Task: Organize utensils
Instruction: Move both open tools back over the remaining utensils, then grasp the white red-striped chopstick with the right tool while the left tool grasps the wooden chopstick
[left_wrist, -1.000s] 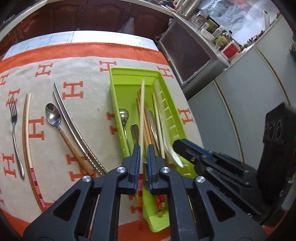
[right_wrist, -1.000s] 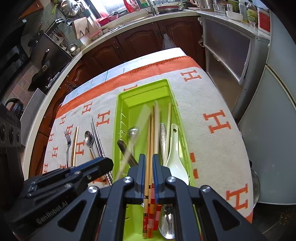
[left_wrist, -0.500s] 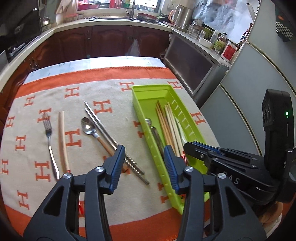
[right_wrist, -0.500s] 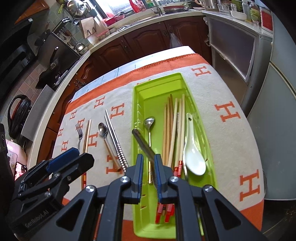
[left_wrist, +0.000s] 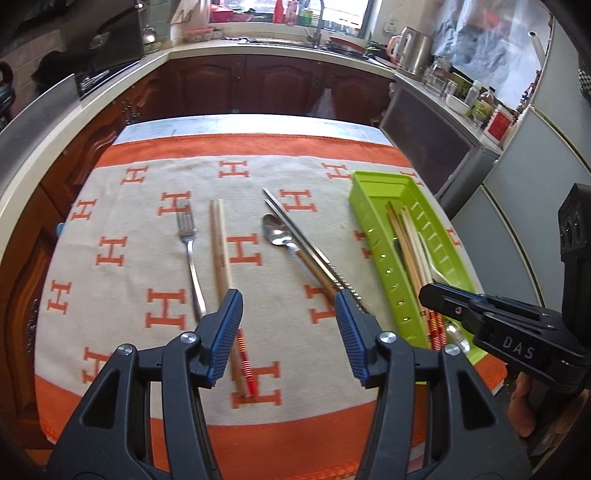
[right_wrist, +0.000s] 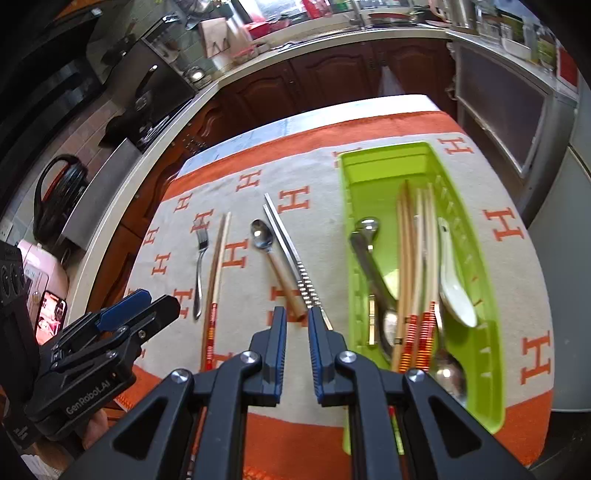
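"DAS" reads on the right tongs (left_wrist: 436, 295), "GenRobot.AI" on the left tongs (right_wrist: 147, 306); orange H's cover the cloth (left_wrist: 147, 258). Left tongs tilt down, jaws opening, nothing between. Right tongs nearly together, empty. Green tray (right_wrist: 491, 295) holds utensils near the bench's right edge.

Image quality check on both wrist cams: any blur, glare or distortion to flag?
Left wrist: heavy fisheye bend on the counters, slight motion blur on the fork, bright window glare at the top. Right wrist: same barrel distortion, green tray sharp, spoon shows a small highlight, frame corners go dark.
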